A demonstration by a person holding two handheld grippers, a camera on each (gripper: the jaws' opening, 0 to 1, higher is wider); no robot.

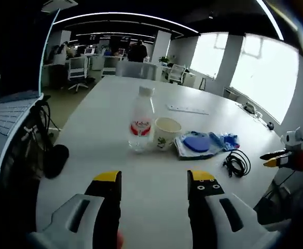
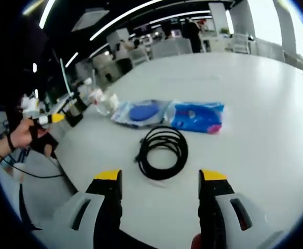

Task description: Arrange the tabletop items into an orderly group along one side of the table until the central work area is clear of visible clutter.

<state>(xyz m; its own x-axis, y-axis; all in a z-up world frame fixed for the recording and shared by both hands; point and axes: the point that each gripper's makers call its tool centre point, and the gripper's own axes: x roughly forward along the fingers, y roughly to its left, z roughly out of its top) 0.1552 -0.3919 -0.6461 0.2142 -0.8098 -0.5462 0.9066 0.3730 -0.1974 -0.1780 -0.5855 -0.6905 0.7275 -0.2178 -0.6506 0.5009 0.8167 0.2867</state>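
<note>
A clear water bottle with a red label and white cap stands upright on the white table, beside a paper cup. To their right lie a clear bag holding a blue disc, a blue packet and a coiled black cable. My left gripper is open, short of the bottle and cup. My right gripper is open just in front of the cable coil; beyond it lie the disc bag and blue packet. The bottle lies farther left.
A white ruler lies on the far table. A laptop and black cables sit on a stand at the left edge. The other gripper shows at the right; a hand holding a gripper shows left. Office chairs and desks stand behind.
</note>
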